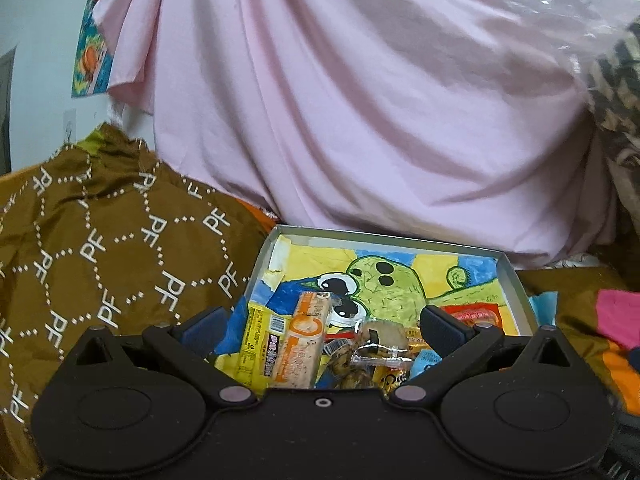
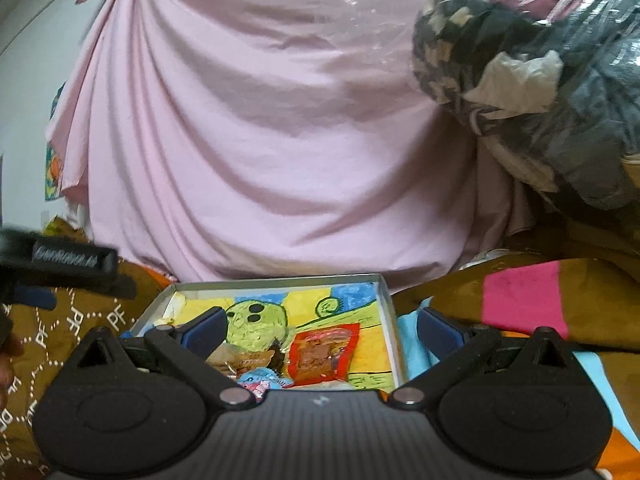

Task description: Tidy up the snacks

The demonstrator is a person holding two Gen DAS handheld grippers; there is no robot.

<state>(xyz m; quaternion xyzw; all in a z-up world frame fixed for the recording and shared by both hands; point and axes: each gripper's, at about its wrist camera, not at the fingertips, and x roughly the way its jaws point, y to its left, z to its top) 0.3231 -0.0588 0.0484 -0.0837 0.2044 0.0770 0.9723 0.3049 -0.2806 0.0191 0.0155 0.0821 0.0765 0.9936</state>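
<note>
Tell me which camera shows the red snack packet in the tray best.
The right wrist view: the red snack packet lies nearly whole between the open fingers. The left wrist view shows only its top part, behind a finger.

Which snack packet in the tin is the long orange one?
The orange biscuit sleeve lying lengthwise beside the yellow packet; the other wrappers are shorter, and the red packet is flat.

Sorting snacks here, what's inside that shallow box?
The box holds a cartoon drawing lining its bottom, an orange bar, a yellow packet and a red packet. The grippers hide its near end.
</note>
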